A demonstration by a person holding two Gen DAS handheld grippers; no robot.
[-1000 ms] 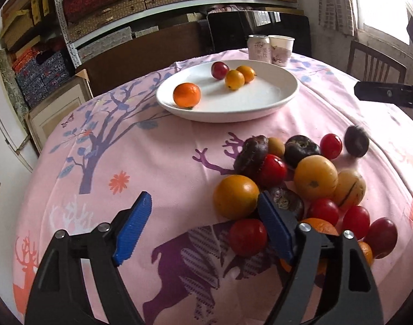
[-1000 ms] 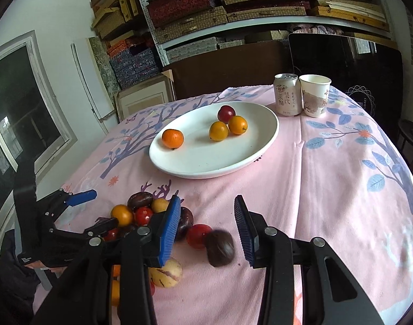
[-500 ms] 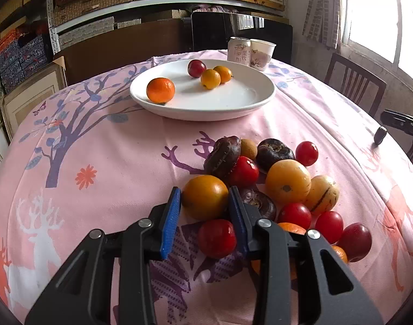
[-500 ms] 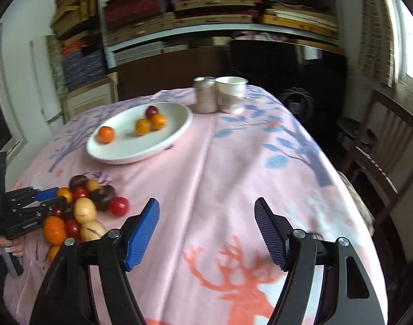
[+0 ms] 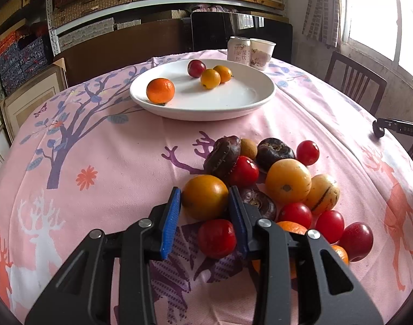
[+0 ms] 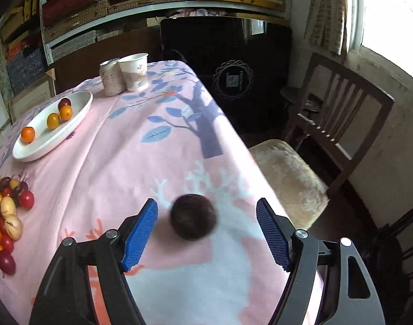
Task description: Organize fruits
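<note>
Left fingers (image 5: 173, 218) flanking upright orange tomato (image 5: 205, 197); stem end hidden

L wrist – near fruit pile (image 5: 274, 189) | R wrist – table edge | shared: plate (image 5: 247, 103)

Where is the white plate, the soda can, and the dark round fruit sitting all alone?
white plate (image 5: 256, 102), left wrist view, bare front rim.
soda can (image 5: 238, 49), left wrist view, printed side.
dark round fruit (image 6: 193, 217), right wrist view, blurred middle.

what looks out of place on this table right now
One dark round fruit lies alone near the table's edge by the chair, far from the fruit pile and blurred as if rolling. It sits untouched between the right gripper's open jaws.
</note>
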